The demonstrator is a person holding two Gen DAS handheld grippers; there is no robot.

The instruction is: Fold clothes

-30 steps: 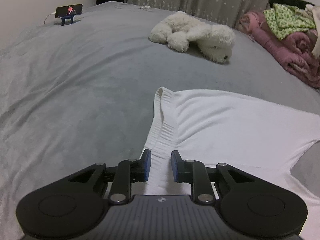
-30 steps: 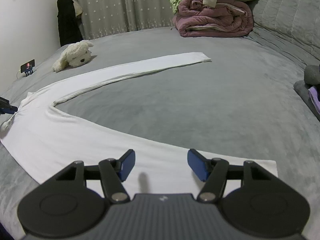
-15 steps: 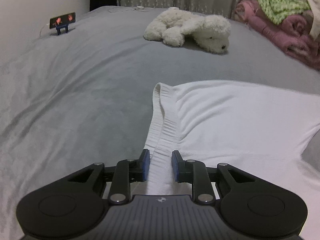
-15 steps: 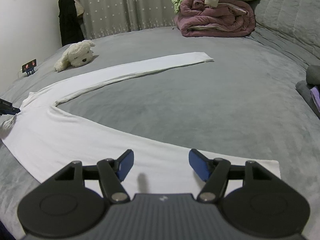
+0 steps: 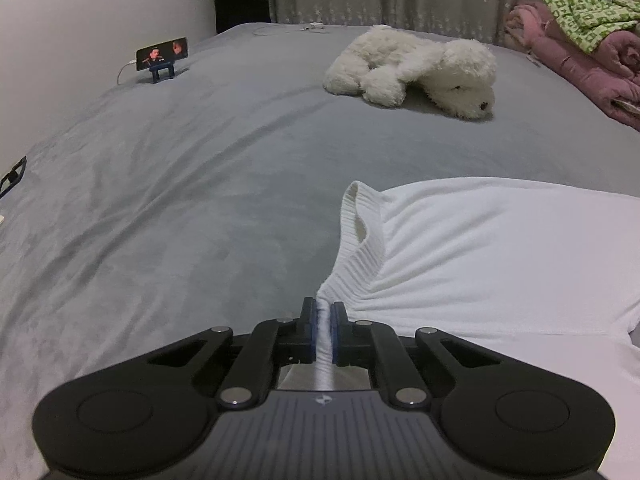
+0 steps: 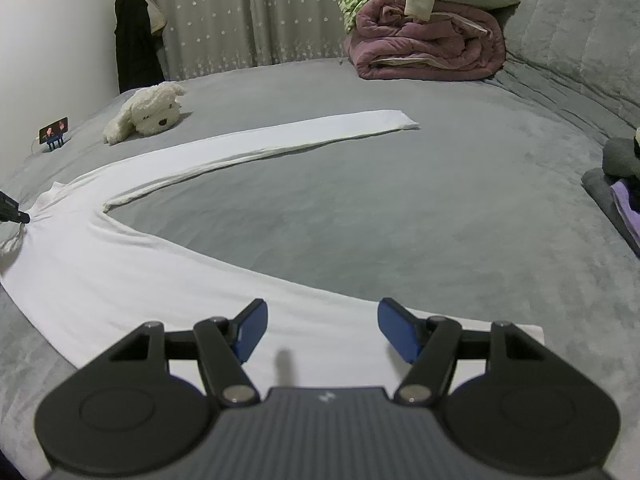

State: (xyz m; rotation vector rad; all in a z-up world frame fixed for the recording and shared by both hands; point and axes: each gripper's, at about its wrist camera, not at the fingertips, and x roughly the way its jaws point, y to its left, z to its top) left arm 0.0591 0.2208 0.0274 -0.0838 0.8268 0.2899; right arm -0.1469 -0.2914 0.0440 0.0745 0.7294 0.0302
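Ribbed collar fabric of the white long-sleeved knit top (image 5: 500, 248) is being pinched between the blue pads of the left gripper (image 5: 324, 316), whose jaws are closing on it; the band is bunching into a narrow strip there, and creases are fanning from the pinch into the shoulder. The garment is lying flat on the grey velvety bedspread (image 5: 180, 208), body stretched toward the right gripper (image 6: 320, 322) and one sleeve reaching out across the bed toward the folded mauve quilt (image 6: 424, 44). The right gripper's jaws are standing wide apart above the hem end, pads not touching the cloth, probably waiting to take that edge so both ends can be lifted together for a fold. A white plush dog (image 5: 416, 70) and a phone on a small blue stand (image 5: 162, 58) are sitting well apart from the top, out of the folding path.
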